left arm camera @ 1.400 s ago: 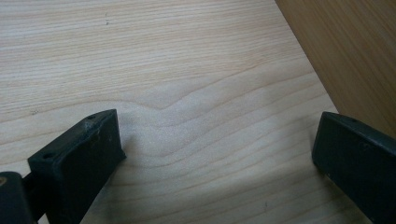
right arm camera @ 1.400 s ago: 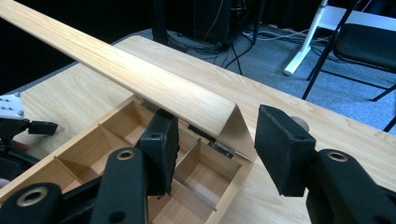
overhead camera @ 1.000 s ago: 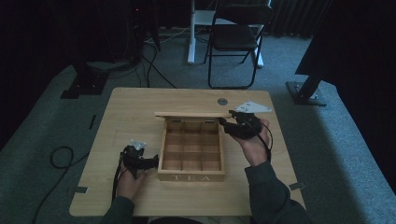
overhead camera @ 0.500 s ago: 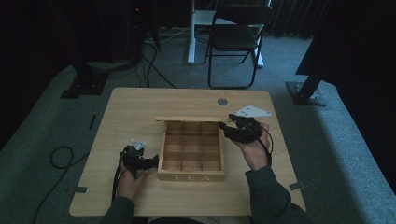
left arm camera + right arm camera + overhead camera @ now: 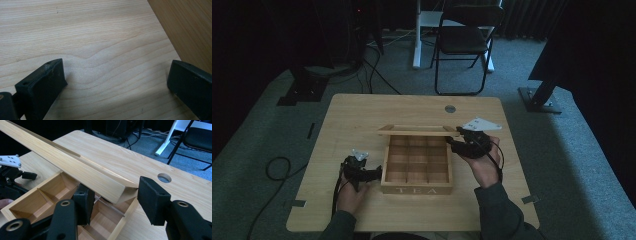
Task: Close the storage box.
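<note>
Wooden tea-box lid [image 5: 75, 167] between right hand-held gripper [image 5: 113, 200] jaws.

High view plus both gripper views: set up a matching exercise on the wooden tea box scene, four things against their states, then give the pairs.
Things:
1. wooden tea box with square compartments
2. box's long wooden lid
3. left gripper
4. right gripper

States:
A. raised up, its corner between two black jaws
B. jaws wide apart over bare tabletop beside the box
C. stands open, compartments empty
D. at the lid's corner, above the box's far right corner

Pairs: 1-C, 2-A, 3-B, 4-D
</note>
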A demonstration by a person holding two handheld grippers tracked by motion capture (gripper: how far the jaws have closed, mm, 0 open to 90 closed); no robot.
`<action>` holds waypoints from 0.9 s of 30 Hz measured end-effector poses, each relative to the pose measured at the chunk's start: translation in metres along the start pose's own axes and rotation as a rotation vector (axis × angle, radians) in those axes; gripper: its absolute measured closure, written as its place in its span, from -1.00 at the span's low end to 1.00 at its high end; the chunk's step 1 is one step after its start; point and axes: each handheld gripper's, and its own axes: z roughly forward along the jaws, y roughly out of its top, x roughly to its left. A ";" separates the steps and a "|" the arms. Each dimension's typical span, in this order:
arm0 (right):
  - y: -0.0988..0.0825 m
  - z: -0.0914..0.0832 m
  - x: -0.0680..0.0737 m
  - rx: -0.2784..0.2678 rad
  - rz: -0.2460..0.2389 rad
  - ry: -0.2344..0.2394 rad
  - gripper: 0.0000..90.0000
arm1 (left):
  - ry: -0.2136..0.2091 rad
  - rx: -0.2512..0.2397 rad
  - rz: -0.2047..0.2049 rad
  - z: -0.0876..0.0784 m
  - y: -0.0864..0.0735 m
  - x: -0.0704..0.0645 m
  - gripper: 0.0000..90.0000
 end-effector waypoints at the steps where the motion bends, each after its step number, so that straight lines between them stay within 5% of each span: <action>1: 0.000 0.000 0.000 0.000 -0.001 -0.001 0.05 | 0.001 0.000 0.002 0.000 0.000 0.000 -0.96; 27: -0.019 -0.004 0.009 0.001 0.001 0.005 0.02 | 0.000 -0.002 -0.003 0.000 0.000 0.000 -0.96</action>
